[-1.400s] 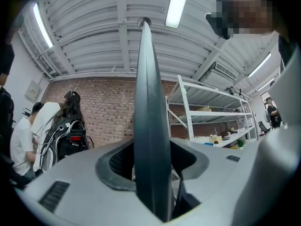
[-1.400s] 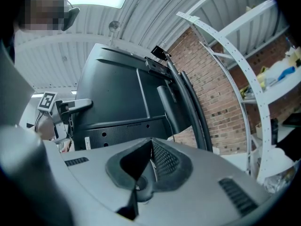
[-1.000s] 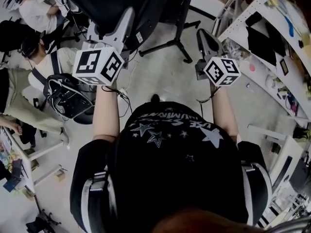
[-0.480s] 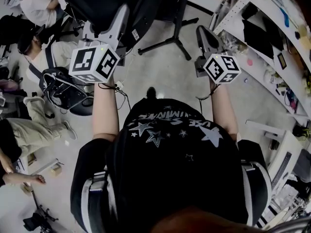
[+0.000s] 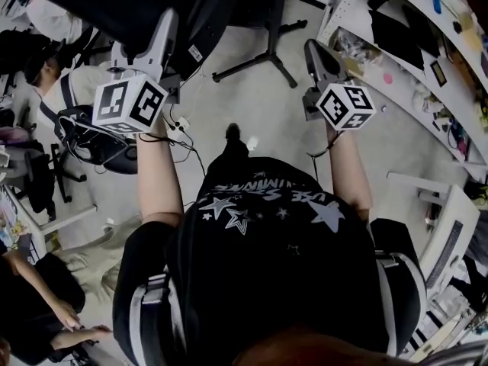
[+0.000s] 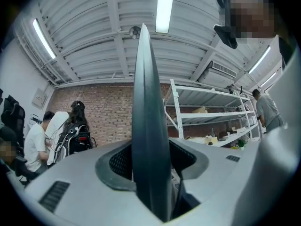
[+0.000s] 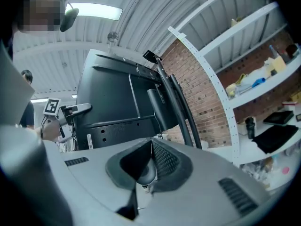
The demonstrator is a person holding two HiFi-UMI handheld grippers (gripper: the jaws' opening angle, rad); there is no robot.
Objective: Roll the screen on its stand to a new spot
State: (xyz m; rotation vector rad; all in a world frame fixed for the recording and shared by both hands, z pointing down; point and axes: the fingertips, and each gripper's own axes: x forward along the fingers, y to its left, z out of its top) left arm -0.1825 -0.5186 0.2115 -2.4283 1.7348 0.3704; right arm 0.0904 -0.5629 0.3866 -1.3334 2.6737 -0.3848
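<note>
Step in hand, as judged: the rolling itself. The screen (image 5: 99,2) fills eleven o'clock of the head view. The shelving (image 5: 396,59) runs at two o'clock, and the stand (image 5: 274,21) rises at twelve. The left gripper (image 5: 163,27) is clamped on the screen's edge. The right gripper (image 5: 313,49), at one o'clock, is closed, empty and clear of the stand. The next move calls for steady level travel, keeping the stand off the shelving.

One screen (image 7: 117,98) on its stand. Two grippers, the left gripper (image 5: 166,21) and the right gripper (image 5: 314,52), each with one marker cube (two cubes: left (image 5: 128,105), right (image 5: 345,105)). One white shelving unit (image 6: 207,119) at the right. Three bystanders: two far left (image 6: 35,142) (image 6: 75,126), one far right (image 6: 265,109).
</note>
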